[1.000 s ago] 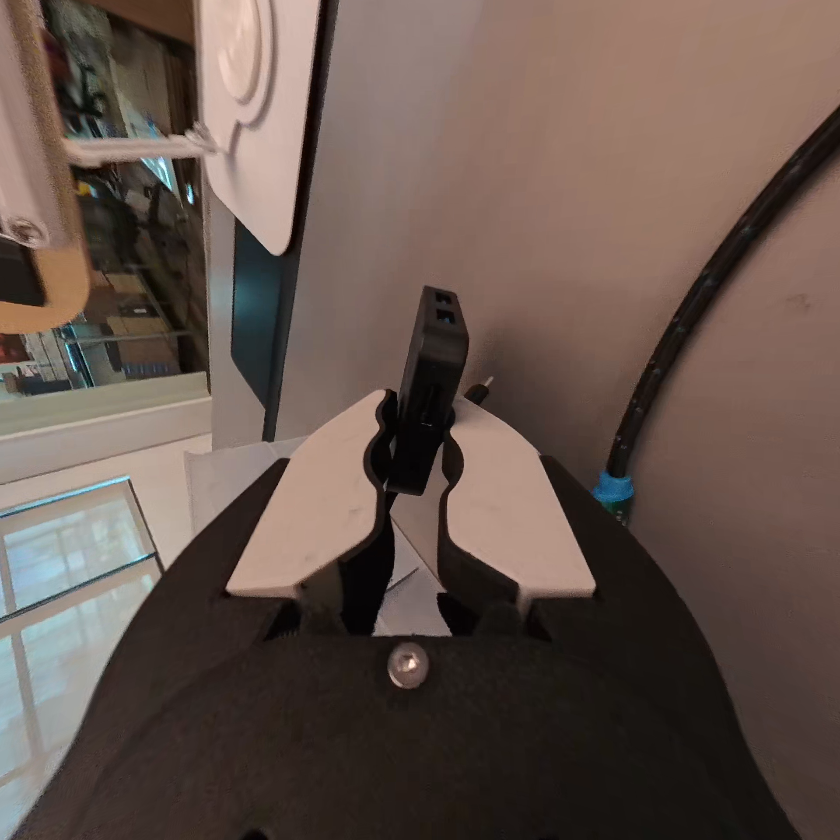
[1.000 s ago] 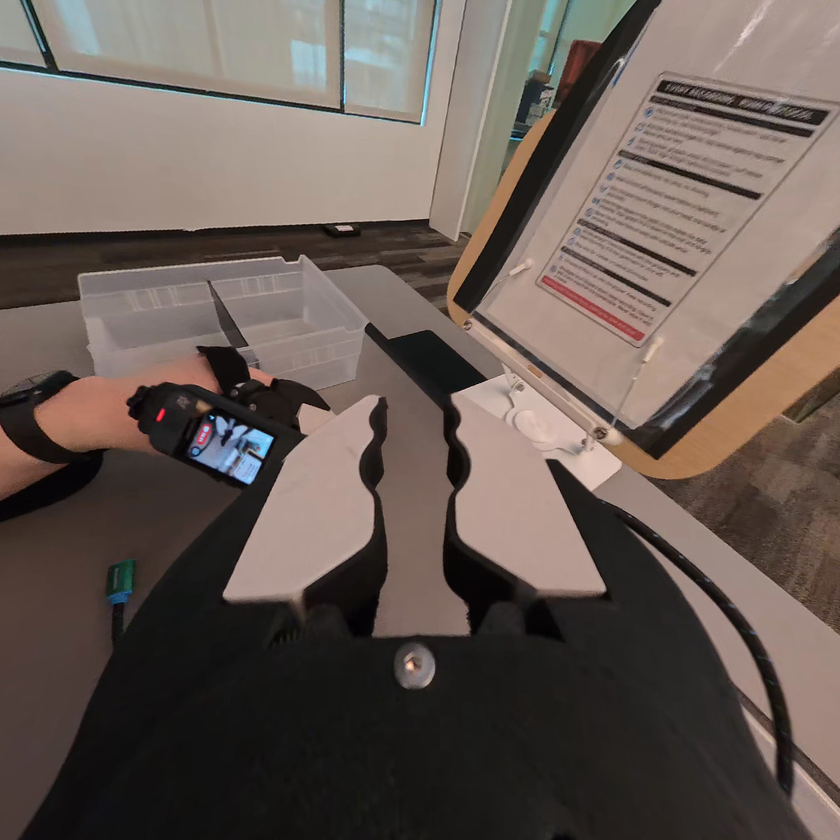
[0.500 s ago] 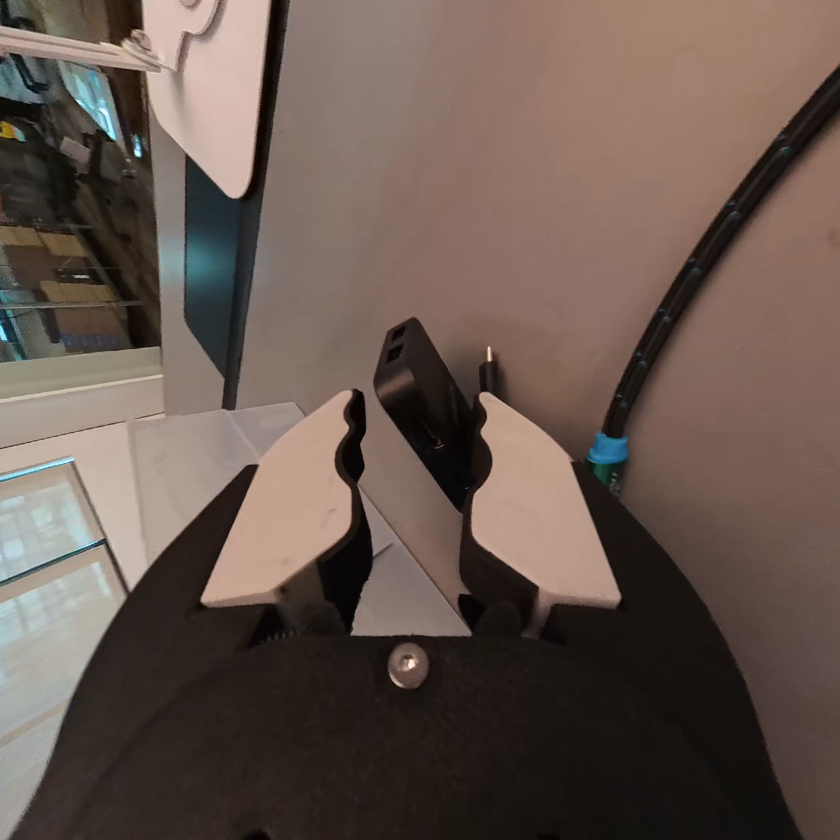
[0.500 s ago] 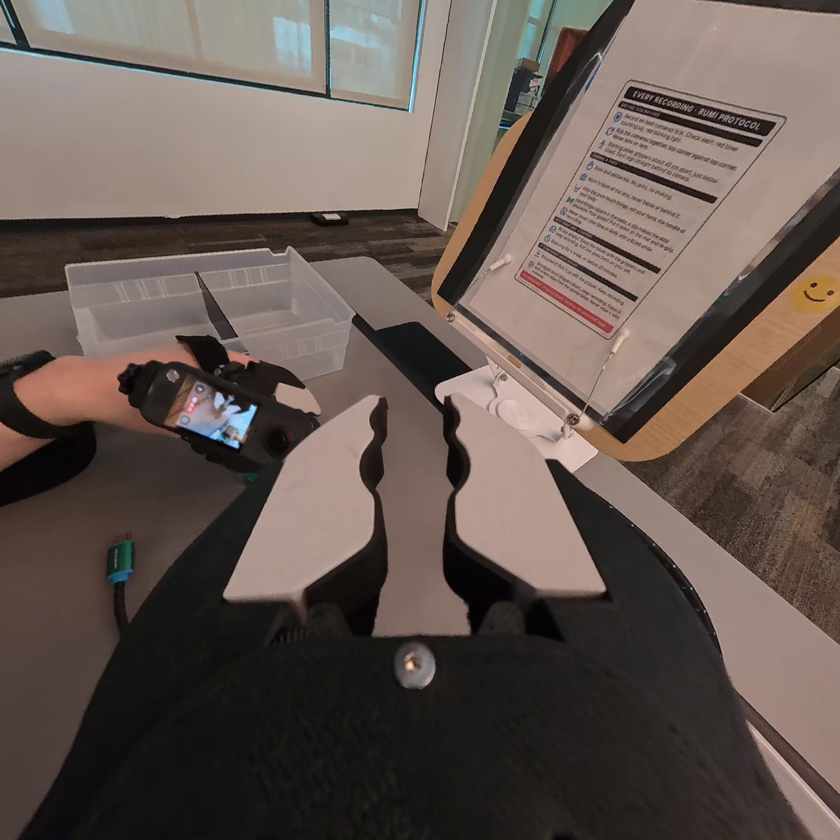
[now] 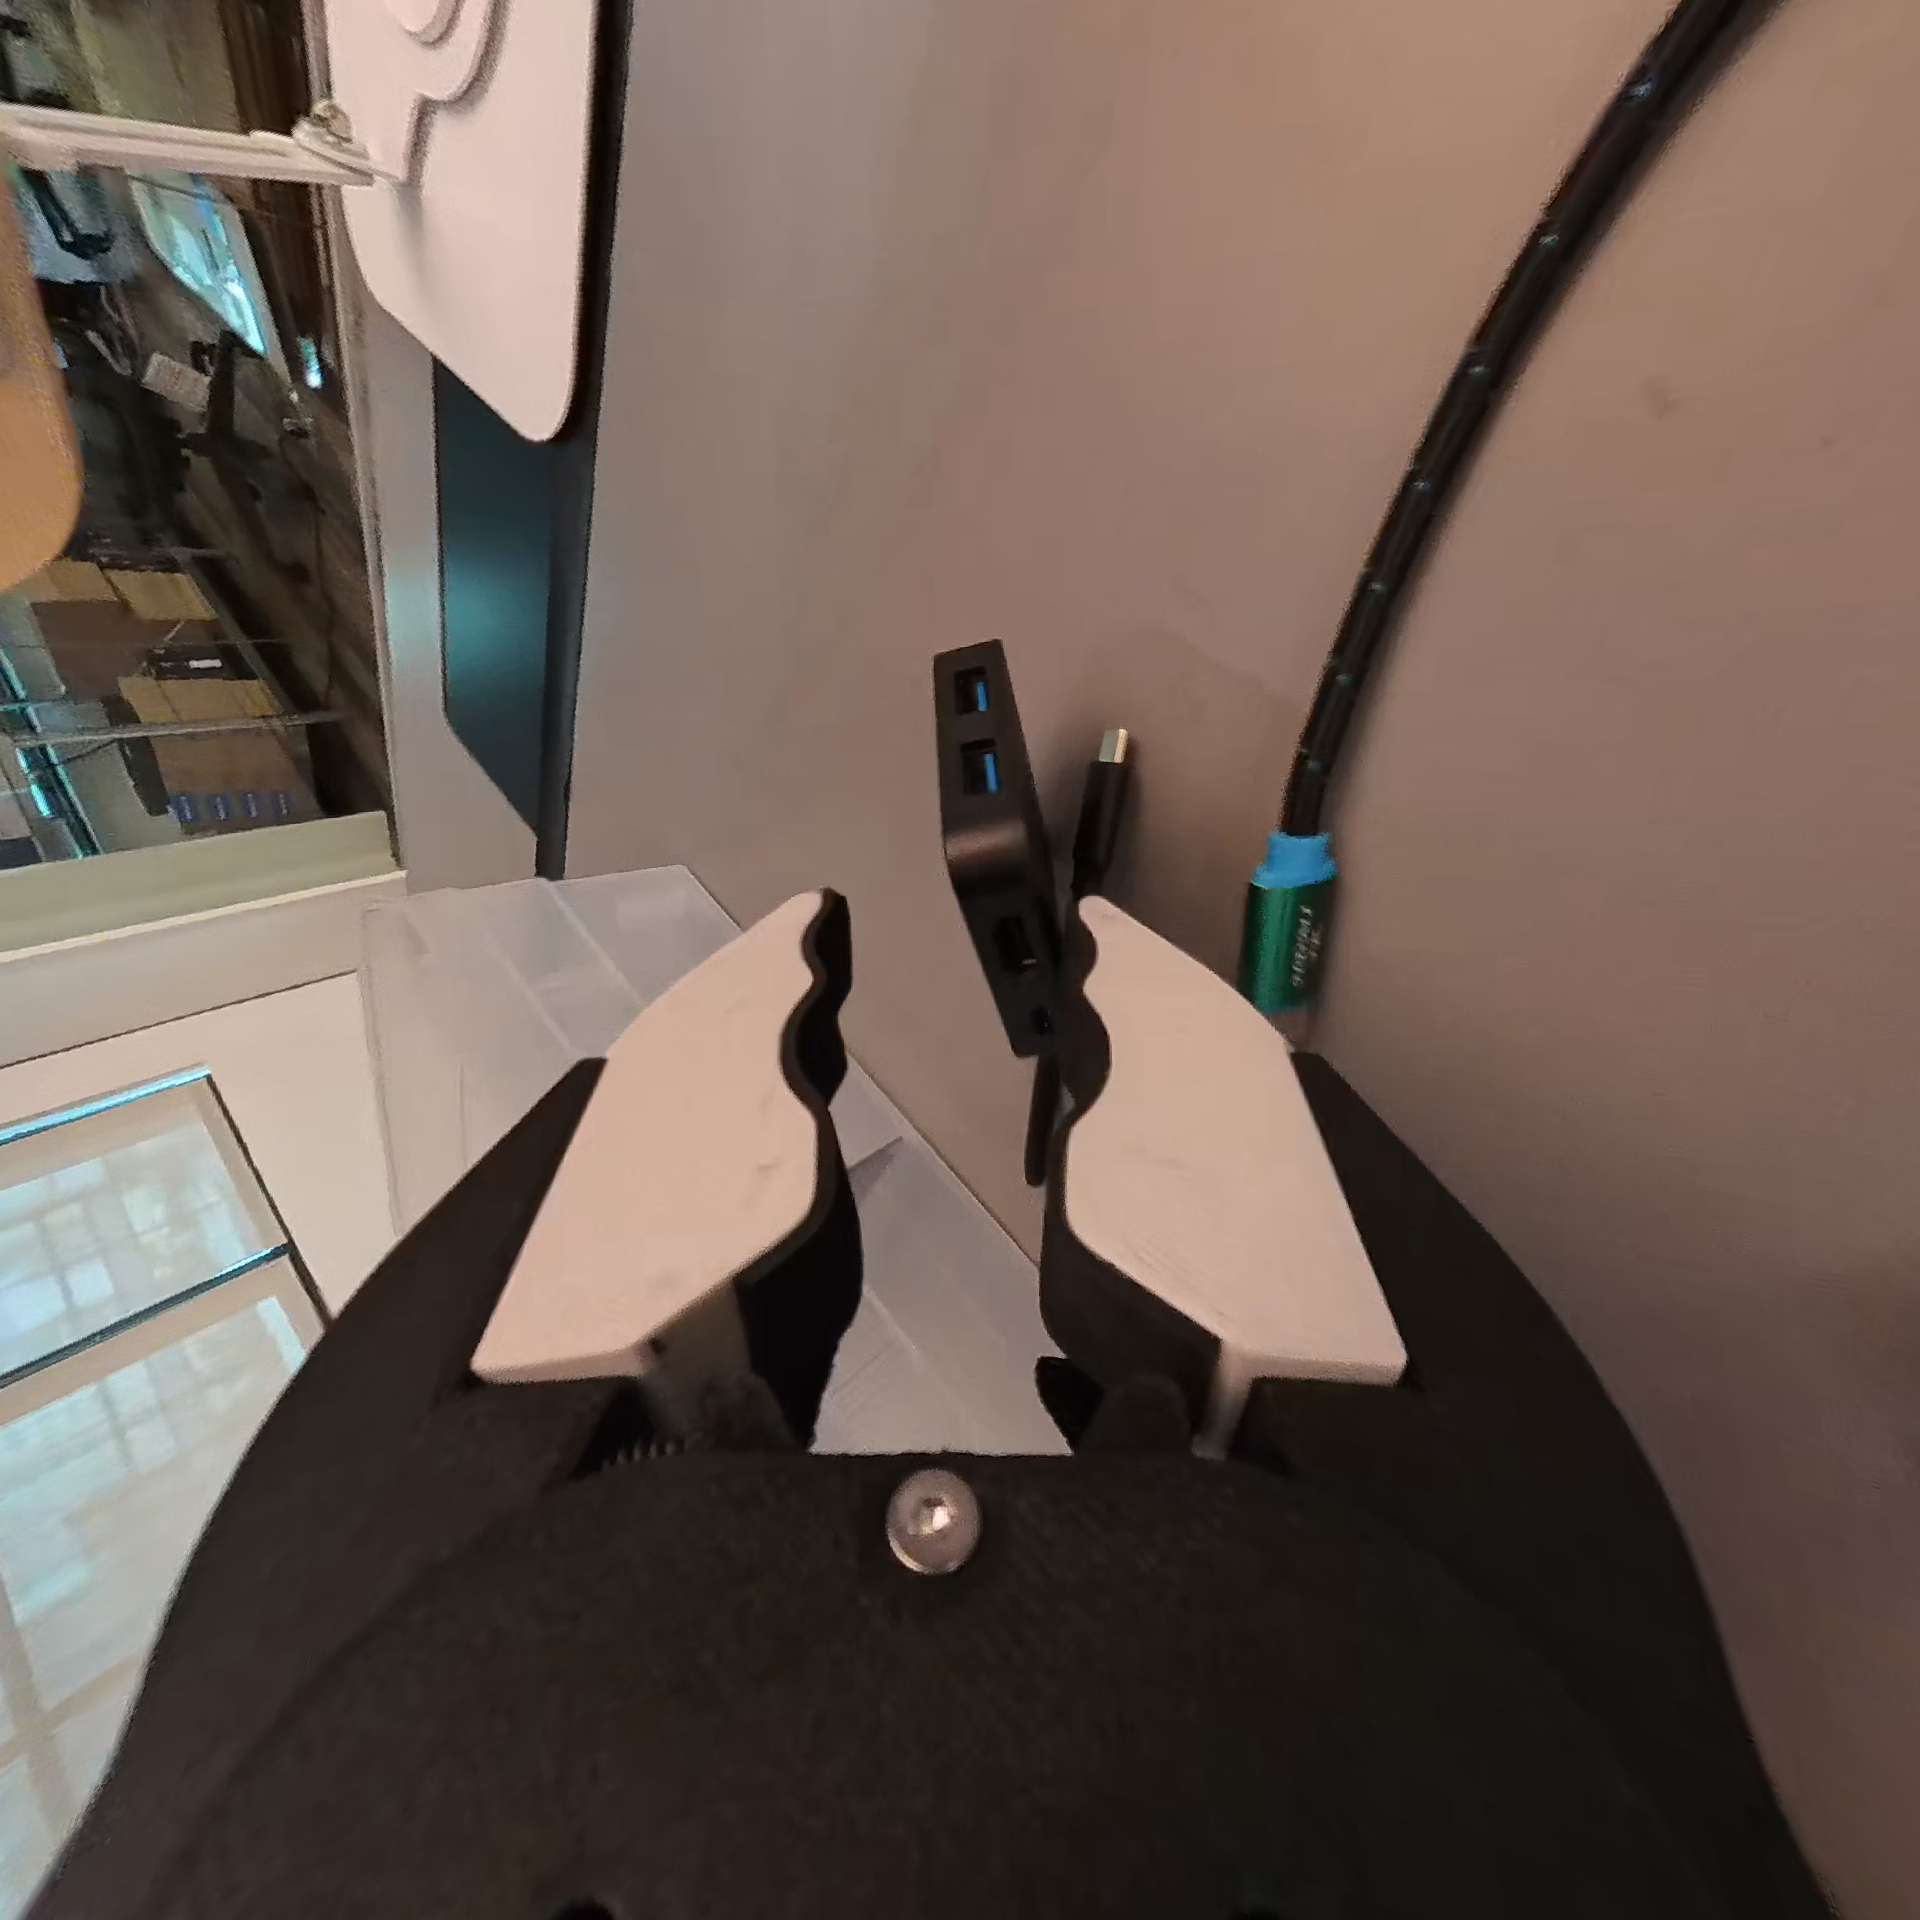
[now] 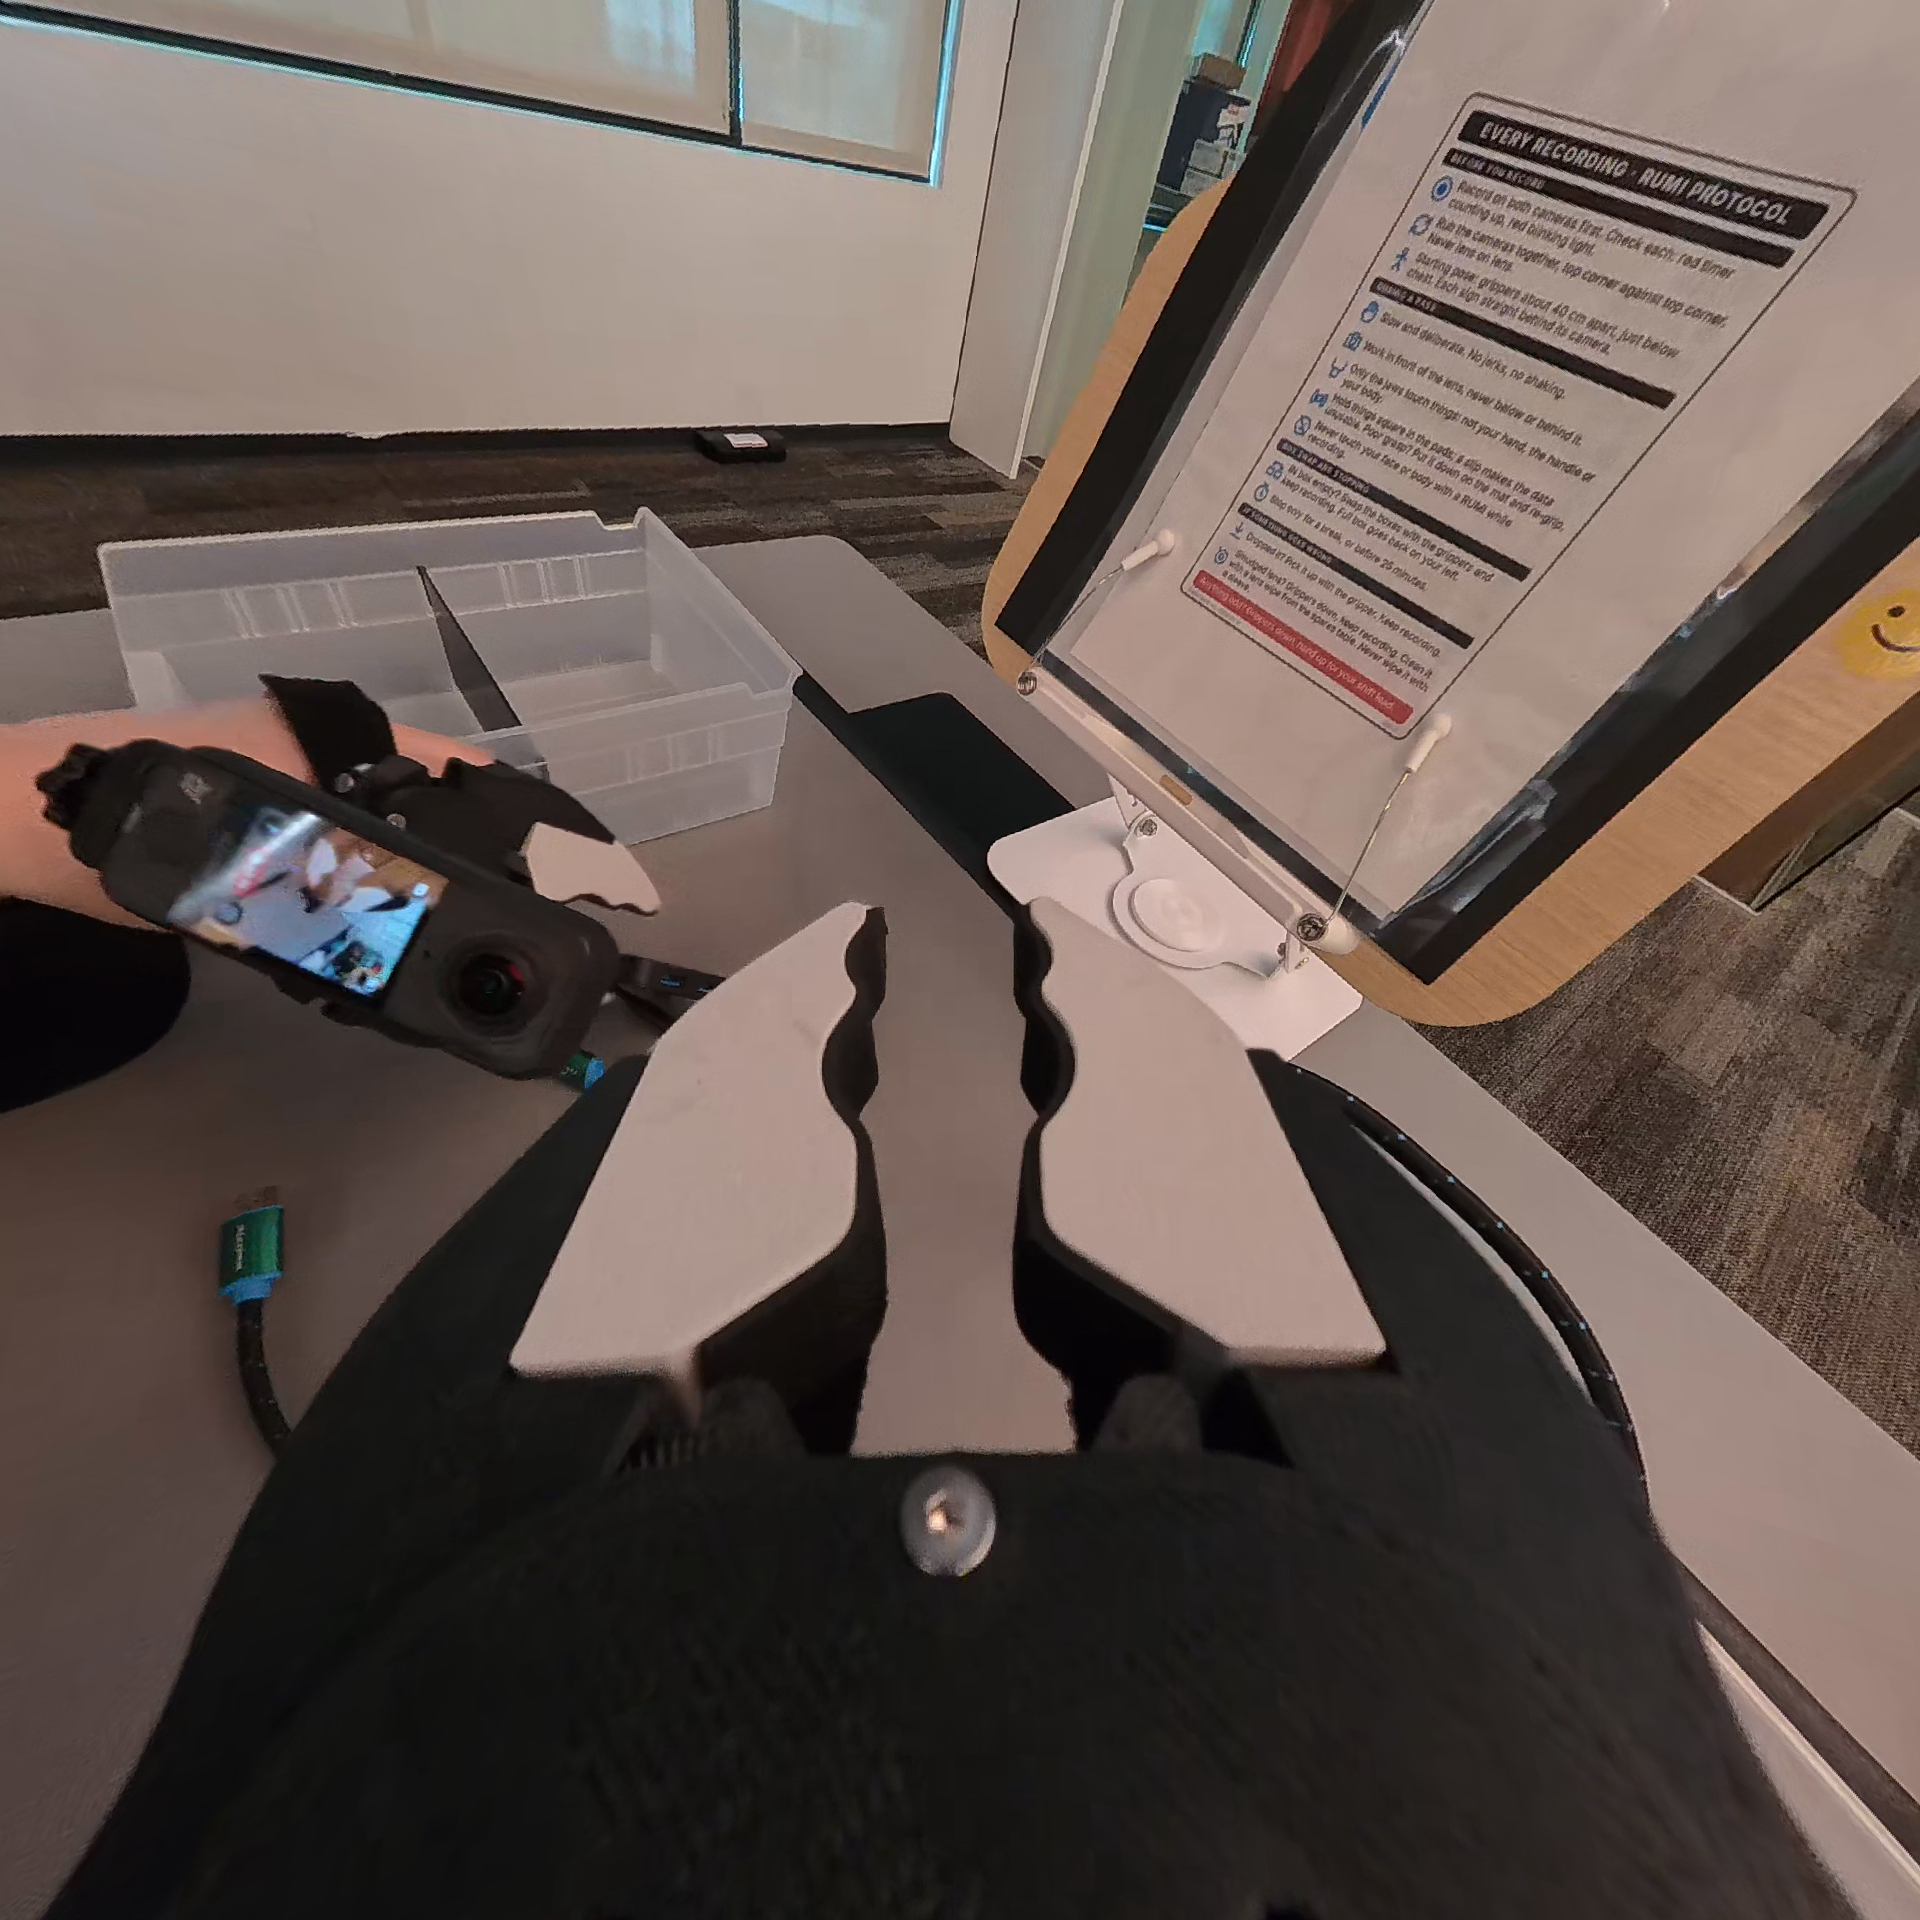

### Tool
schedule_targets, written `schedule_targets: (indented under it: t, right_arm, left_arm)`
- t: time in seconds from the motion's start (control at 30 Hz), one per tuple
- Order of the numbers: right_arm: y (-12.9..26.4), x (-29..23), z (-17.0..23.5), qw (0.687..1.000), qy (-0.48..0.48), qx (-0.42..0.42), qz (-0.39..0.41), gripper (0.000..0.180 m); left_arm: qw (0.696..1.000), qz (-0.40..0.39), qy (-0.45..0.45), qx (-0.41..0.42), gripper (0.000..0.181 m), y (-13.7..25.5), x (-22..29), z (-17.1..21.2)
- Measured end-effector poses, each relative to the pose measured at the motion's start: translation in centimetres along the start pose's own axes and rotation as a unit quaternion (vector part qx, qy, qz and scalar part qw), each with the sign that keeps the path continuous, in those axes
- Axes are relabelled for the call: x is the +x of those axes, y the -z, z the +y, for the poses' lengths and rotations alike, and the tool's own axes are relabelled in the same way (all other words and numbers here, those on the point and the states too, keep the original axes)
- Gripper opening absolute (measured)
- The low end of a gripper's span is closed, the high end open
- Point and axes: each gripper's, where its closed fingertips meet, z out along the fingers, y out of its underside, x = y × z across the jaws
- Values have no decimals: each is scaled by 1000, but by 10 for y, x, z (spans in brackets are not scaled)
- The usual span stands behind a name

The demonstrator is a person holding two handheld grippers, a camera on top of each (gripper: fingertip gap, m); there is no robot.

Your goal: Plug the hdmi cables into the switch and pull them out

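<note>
The black switch (image 5: 985, 821) lies on the grey table (image 5: 1558, 1039), just past my left gripper (image 5: 956, 909), which is open and empty; the switch's near end sits by the right finger (image 5: 1174, 1122). Its short pigtail lead (image 5: 1103, 795) lies beside it. A green HDMI plug with a blue collar (image 5: 1288, 925) on a black braided cable (image 5: 1455, 416) lies right next to it, unplugged. My right gripper (image 6: 951, 925) is open and empty above the table. In the right wrist view the left gripper (image 6: 582, 868) hovers at the left, and a second green HDMI plug (image 6: 249, 1252) lies loose.
A clear plastic bin (image 6: 468, 623) stands at the back left of the table. A framed sheet on a white stand (image 6: 1174, 914) stands at the right, with a wooden panel behind. A black cable (image 6: 1558, 1320) runs along the table's right edge. A person's forearm (image 6: 156, 748) holds the left gripper.
My left gripper was shut on the switch and held it up; it has opened and drawn back, and the switch now lies on the table. The right gripper stayed open.
</note>
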Motion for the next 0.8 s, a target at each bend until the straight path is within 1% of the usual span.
schedule_targets:
  t: [0.1,0.2,0.37,0.43,0.47,0.53,0.6,0.7,0.77,0.8]
  right_arm:
    - [0,0,1,1000,2,-3,0,24]
    - [0,0,2,1000,2,-5,0,24]
    - [-3,-3,4,1000,4,-9,-2,24]
    - [-5,-3,6,1000,6,-14,-3,24]
    - [-6,-4,8,1000,7,-18,-3,24]
    - [-8,-4,12,1000,11,-28,-3,24]
    - [-8,-4,14,999,20,-35,-1,24]
    - [-7,-4,14,999,23,-36,-2,24]
    - [-6,-3,14,999,23,-35,-3,24]
    - [-5,-3,14,999,23,-35,-3,24]
  left_arm:
    - [1000,18,-12,13,31,6,8,-4]
    - [999,23,-12,25,15,1,12,-9]
    - [998,-17,19,50,15,-21,6,-27]
    - [998,0,25,58,22,-32,16,-34]
    - [998,4,29,62,28,-35,19,-37]
    - [996,-11,54,69,34,-38,11,-40]
    - [994,-11,84,73,49,-38,2,-38]
    - [986,61,135,80,58,-27,4,-33]
    - [980,75,159,88,61,-13,-6,-28]
    - [980,70,163,95,58,-5,-13,-26]
